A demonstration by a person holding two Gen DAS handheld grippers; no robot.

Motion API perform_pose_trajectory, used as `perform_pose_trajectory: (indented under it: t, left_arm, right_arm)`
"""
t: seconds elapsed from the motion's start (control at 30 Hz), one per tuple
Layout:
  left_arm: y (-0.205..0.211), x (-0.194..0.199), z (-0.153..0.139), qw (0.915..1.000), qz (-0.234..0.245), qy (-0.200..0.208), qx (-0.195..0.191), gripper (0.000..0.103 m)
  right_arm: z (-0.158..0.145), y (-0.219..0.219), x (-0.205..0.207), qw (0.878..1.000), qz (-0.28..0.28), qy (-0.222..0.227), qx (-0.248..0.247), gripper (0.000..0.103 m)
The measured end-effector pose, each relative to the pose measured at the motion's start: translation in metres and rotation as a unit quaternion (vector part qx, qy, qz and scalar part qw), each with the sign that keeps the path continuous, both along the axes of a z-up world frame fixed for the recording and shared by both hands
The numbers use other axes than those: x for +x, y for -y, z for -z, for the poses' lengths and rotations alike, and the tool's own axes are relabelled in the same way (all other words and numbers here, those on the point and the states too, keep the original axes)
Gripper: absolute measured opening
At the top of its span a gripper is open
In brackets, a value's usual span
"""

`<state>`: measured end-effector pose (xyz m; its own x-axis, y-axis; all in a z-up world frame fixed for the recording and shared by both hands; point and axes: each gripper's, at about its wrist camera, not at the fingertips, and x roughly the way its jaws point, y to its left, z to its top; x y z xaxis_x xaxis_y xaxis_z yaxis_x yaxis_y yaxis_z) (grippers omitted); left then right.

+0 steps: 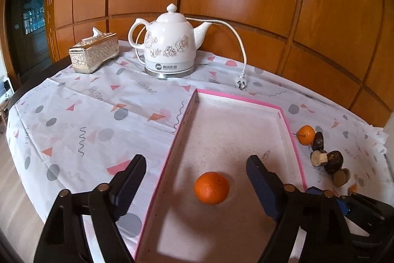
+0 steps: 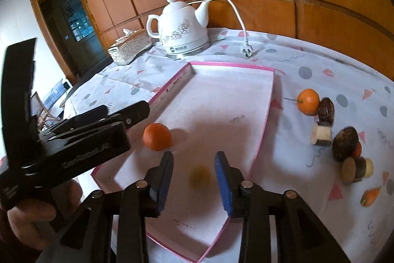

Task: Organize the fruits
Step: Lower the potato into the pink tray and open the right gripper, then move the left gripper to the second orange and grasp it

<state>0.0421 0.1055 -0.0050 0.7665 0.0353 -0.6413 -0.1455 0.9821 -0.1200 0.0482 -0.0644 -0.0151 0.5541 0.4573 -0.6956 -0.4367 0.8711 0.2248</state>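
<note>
An orange (image 1: 212,188) lies in the pink-rimmed white tray (image 1: 246,130). My left gripper (image 1: 197,171) is open above it, jaws wide on either side, not touching. In the right wrist view the same orange (image 2: 156,136) lies in the tray (image 2: 221,100), beside the left gripper's fingers (image 2: 133,112). My right gripper (image 2: 194,171) is open and empty over the tray; a blurred yellowish blob (image 2: 200,175) shows between its jaws. A second orange (image 2: 308,101) lies on the cloth right of the tray, next to dark brown fruits (image 2: 345,144) and a small orange piece (image 2: 370,196).
A white floral electric kettle (image 1: 170,46) with its cord and plug (image 1: 240,83) stands at the back of the table. A silver tissue box (image 1: 94,53) is to its left. Wooden wall panels rise behind. The table's edge drops off at left.
</note>
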Motion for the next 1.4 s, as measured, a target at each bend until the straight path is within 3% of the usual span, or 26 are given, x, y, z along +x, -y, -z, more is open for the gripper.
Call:
perform_pose_trajectory:
  t: [0.37,0.53,0.8,1.3,1.4]
  left_arm:
    - [0.018,-0.011,0.002,0.9998,0.015,-0.001,-0.01,0.085]
    - [0.029,-0.012,0.002,0.9993,0.035,-0.006,-0.007,0.095]
    - [0.045,-0.013,-0.001,0.9973,0.071,-0.008,-0.019,0.095]
    - [0.078,-0.001,-0.006,0.9911,0.132,-0.019,-0.003,0.094]
    - [0.088,0.009,-0.012,0.9883,0.152,-0.017,-0.003,0.086]
  right_arm:
    - [0.003,0.055,-0.013,0.994,0.104,0.009,0.006,0.039]
    - [0.008,0.087,-0.019,0.988,0.154,0.005,0.005,0.039]
    - [0.02,0.137,-0.025,0.975,0.221,-0.01,0.002,0.039]
    - [0.03,0.172,-0.031,0.966,0.259,-0.023,0.002,0.039]
    - [0.032,0.174,-0.03,0.965,0.26,-0.025,0.003,0.039]
